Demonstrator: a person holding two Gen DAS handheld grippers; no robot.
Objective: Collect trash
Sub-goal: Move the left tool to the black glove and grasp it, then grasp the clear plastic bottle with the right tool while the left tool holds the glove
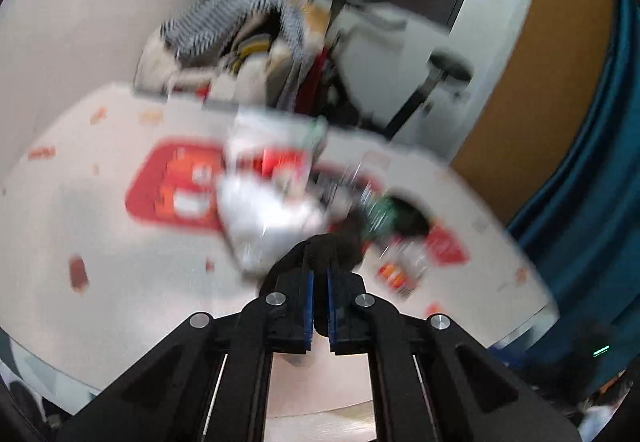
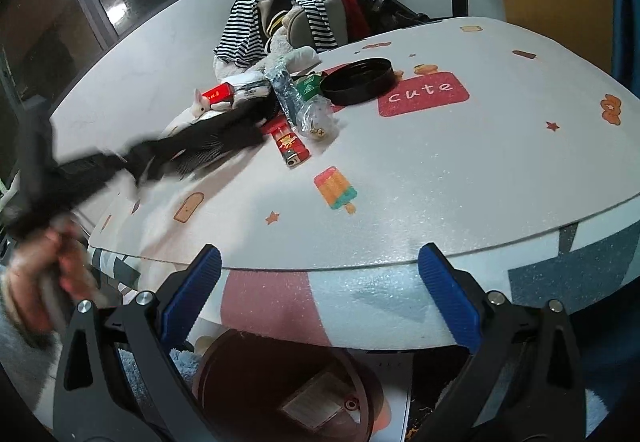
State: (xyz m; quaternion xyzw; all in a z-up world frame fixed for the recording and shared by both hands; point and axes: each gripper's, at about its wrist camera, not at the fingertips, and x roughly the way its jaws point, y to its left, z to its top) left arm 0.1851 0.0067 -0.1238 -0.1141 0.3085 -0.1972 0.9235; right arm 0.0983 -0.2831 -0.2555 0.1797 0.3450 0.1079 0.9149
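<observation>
Where the right gripper [image 2: 320, 296] hangs at the near edge of the white patterned worktop [image 2: 440, 178], its jaws stand wide apart with nothing between them. Below them sits a dark red round bin [image 2: 288, 386]. Beyond lies the trash heap: a red lighter [image 2: 289, 145], a crumpled clear plastic wrapper [image 2: 308, 110], a black round lid [image 2: 358, 81]. The left gripper [image 1: 319, 274], blurred, has its jaws together; whether they pinch anything I cannot tell. A striped cloth [image 2: 256, 30] lies farthest.
</observation>
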